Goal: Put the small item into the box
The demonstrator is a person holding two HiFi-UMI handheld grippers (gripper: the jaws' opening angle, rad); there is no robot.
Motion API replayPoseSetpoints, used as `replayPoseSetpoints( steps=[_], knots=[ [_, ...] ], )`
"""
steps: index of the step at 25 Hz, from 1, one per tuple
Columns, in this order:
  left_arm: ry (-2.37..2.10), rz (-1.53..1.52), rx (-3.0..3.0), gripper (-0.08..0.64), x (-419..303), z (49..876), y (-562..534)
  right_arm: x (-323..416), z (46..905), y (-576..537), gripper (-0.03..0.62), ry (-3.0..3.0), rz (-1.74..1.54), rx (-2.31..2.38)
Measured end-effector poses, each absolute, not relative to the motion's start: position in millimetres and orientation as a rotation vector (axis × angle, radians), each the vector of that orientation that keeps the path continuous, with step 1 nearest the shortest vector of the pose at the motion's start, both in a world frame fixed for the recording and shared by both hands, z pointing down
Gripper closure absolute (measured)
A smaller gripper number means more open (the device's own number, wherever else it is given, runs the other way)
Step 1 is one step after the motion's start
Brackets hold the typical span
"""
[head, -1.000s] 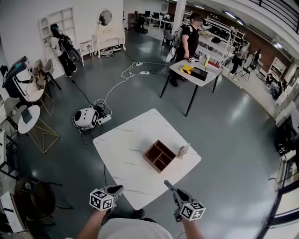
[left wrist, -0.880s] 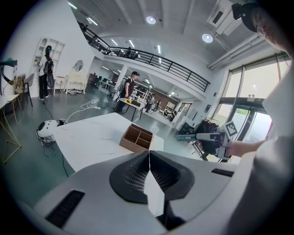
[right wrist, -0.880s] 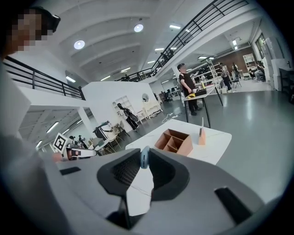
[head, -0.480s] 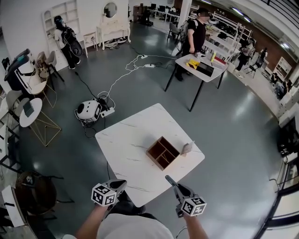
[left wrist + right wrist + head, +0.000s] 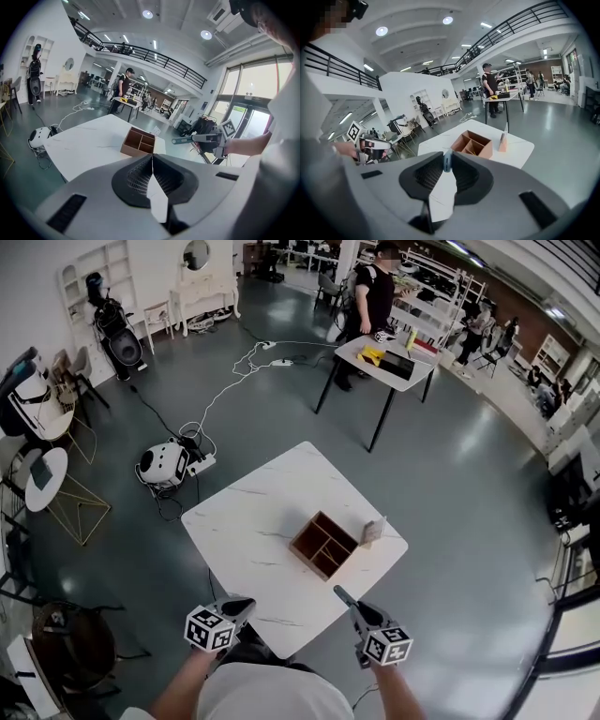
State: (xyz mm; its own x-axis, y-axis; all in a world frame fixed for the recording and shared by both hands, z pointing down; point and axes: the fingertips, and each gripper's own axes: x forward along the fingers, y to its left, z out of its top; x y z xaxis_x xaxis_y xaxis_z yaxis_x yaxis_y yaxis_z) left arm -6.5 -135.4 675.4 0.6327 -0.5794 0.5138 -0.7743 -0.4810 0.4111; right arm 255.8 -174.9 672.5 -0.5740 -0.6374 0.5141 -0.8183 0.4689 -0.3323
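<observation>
The right hand-held gripper (image 5: 447, 163) is pinching a small blue item (image 5: 446, 160) between the very tips of its closed jaws, hovering close to the person, about at the near edge of the worktop (image 5: 248, 517). The left hand-held gripper (image 5: 152, 158) is hanging to its left with its jaws pressed together on nothing.

The box (image 5: 323, 545), brown and split into compartments, is sitting toward the right side of the worktop, well apart from both grippers. A small upright card (image 5: 373, 531) is standing just beside the box's right wall.

The hold looks like the weak point. With so little of the item between the tips, a quick reach or a twist is likely risking a slip before it gets over the box. A release from too high is also risking a strike on a divider and a bounce out. Coming in from the right is risking a knock to the card or a nudge to the box itself.
</observation>
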Motion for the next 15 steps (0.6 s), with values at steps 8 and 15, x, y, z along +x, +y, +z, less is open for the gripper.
replayPoseSetpoints(
  steps=[8, 15],
  knots=[
    [-0.960, 0.408, 2.250, 0.546, -8, 687, -160, 252, 683, -196, 0.517, -2.329, 0.798, 1.279],
    [-0.895, 0.412, 2.242, 0.546, -12, 703, -180, 247, 704, -215, 0.517, -2.234, 0.784, 1.255]
  ],
)
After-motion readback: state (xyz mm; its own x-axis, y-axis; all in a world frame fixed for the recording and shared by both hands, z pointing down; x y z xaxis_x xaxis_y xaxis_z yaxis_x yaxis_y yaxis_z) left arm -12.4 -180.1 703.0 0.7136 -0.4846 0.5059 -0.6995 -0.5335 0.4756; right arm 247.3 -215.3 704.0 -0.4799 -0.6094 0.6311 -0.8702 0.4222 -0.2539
